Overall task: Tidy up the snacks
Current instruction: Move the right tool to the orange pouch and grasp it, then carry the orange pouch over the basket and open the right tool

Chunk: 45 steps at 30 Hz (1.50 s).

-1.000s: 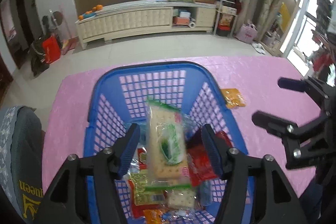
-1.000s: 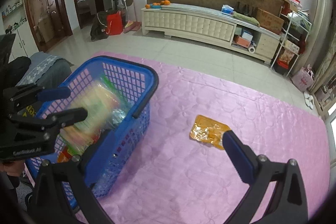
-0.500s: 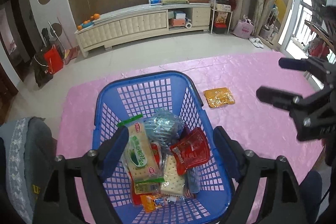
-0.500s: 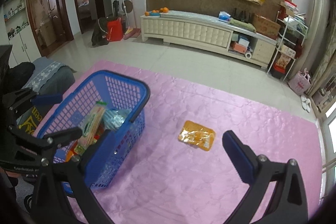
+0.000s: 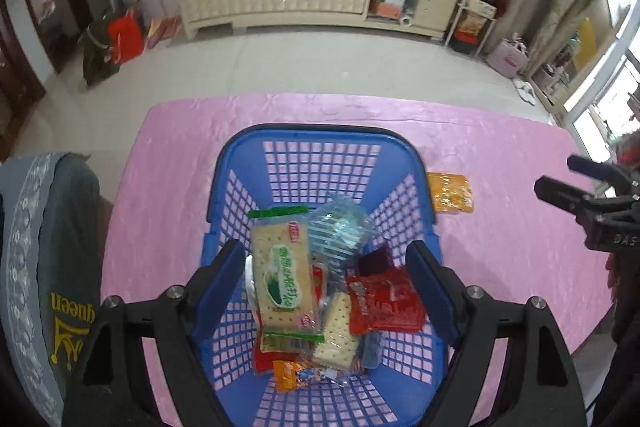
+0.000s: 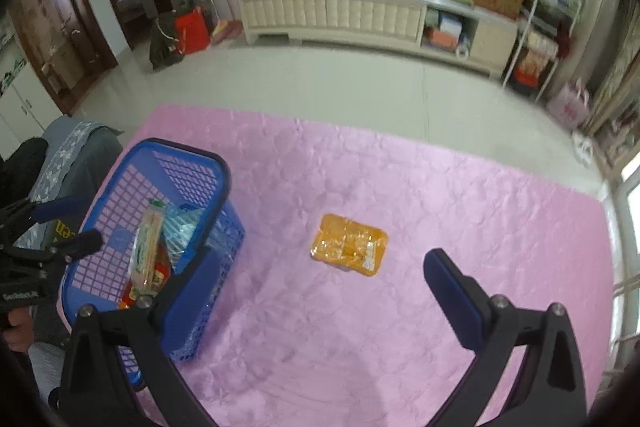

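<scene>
Basket: our blue basket sits on the pink tabletop, already stuffed, so it's clearly the collecting spot
Left gripper: fingers spread wide, holding nothing, hovering over the pile
Cracker pack: green label, lying flat on top of the red pouch and the clear blue wrapper
Orange packet: flat, crinkly and shiny, alone on the tabletop just beside the basket, looks like our last stray
Right gripper: fingers spread, empty, lined up toward that packet, probably for the next grab
</scene>
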Tool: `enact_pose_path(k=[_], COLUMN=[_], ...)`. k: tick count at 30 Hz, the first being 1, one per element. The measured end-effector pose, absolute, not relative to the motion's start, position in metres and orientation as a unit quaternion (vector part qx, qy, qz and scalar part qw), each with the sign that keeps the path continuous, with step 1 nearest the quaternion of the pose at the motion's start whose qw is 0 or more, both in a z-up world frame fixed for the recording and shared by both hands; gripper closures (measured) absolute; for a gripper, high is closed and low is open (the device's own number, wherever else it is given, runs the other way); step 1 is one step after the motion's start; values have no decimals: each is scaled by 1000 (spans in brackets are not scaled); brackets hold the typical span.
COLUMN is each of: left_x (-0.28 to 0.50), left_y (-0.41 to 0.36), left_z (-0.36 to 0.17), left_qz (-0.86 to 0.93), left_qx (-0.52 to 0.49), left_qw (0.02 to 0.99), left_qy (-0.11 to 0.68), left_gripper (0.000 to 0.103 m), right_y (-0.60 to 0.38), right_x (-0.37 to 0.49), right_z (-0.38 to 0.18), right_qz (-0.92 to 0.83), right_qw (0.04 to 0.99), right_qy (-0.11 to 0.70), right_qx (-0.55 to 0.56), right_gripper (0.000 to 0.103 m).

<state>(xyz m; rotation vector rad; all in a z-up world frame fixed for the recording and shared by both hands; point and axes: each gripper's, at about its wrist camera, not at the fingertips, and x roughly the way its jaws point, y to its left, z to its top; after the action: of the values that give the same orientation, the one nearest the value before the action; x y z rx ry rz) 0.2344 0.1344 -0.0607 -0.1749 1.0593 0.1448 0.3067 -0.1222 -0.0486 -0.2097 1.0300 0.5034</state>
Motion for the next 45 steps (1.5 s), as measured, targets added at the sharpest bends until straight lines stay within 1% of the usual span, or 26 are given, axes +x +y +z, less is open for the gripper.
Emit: enact_pose_path(k=[9, 14, 21, 28, 30, 31, 32, 33, 35, 37, 38, 39, 40, 41, 45], left_x=[265, 283, 300, 306, 306, 306, 305, 305, 304, 304, 304, 303, 302, 302, 301], left_y=[152, 151, 158, 156, 157, 156, 154, 153, 149, 146, 144, 143, 142, 141, 142], left_z=[-95, -111, -126, -127, -128, -127, -127, -127, -127, -127, -127, -127, -127, -128, -132], left_qz=[86, 84, 87, 89, 87, 86, 85, 83, 81, 82, 81, 79, 75, 74, 75], left_qx=[-127, -121, -118, -99, -100, -101, -101, -102, -99, -90, -87, -86, -88, -89, -96], left_qw=[818, 809, 808, 808, 809, 810, 810, 811, 811, 813, 813, 813, 813, 812, 811], left_qy=[554, 569, 571, 573, 572, 572, 571, 571, 571, 570, 570, 570, 571, 571, 573], left_gripper=[22, 22, 22, 22, 22, 22, 22, 22, 22, 22, 22, 22, 22, 22, 22], right_y=[-112, -111, -105, -102, -96, -92, -89, -86, -85, -83, -84, -84, -85, -81, -77], right_x=[346, 367, 396, 406, 402, 399, 396, 392, 388, 384, 383, 382, 380, 381, 378], right_z=[-124, -158, -193, -218, -217, -217, -218, -218, -215, -213, -213, -212, -209, -205, -203], right_qz=[225, 213, 199, 188, 188, 187, 183, 182, 189, 195, 197, 202, 206, 212, 226], right_qw=[786, 768, 752, 741, 751, 752, 754, 755, 756, 755, 754, 753, 755, 754, 746], right_qy=[570, 601, 625, 641, 626, 622, 618, 612, 609, 607, 606, 606, 601, 599, 604], right_qx=[-78, -60, -61, -61, -90, -109, -127, -146, -149, -155, -157, -158, -163, -165, -168], right_gripper=[0, 0, 0, 1, 3, 5, 10, 14, 19, 22, 25, 42, 55, 57, 60])
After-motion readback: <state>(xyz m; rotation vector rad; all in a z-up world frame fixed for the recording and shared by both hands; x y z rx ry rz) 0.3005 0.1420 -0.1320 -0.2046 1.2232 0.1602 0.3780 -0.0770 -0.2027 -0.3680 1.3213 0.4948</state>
